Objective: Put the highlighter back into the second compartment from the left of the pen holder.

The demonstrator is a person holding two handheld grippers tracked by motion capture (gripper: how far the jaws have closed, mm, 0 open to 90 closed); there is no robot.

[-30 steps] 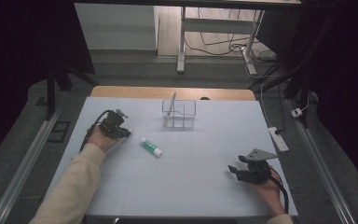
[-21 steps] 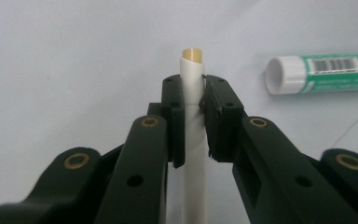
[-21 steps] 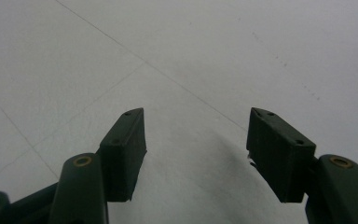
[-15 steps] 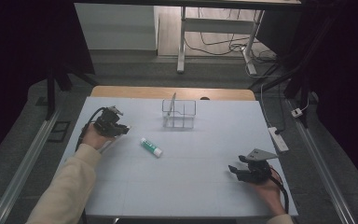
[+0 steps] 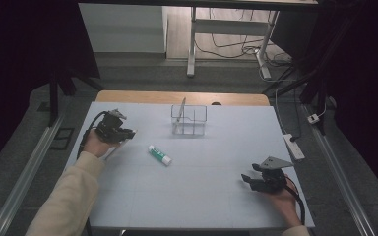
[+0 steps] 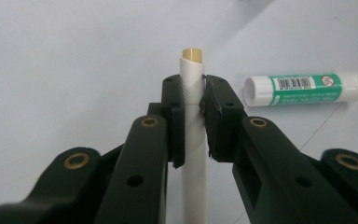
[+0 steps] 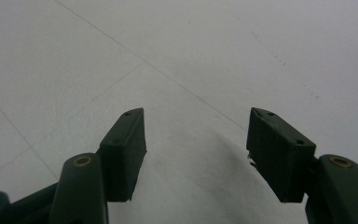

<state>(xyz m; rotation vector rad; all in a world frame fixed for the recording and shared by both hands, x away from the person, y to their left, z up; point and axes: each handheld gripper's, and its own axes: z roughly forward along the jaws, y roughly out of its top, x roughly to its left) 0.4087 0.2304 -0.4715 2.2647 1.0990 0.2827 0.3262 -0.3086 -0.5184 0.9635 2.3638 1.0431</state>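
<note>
Grip matters most with the white pen (image 6: 193, 140): it looks light, stiff and smooth, so it could slip or pivot if pinched lightly. The left claw (image 6: 195, 100) pinches it just below its gold-tipped end, with most of the barrel running back between the jaws; a hold nearer the middle would probably steady it better. It sits at the left of the worktop (image 5: 202, 196), near the green-and-white glue stick (image 5: 159, 154), with the clear organizer (image 5: 189, 120) farther right. The right claw (image 7: 196, 144), at the near right, is spread and holds nothing.
</note>
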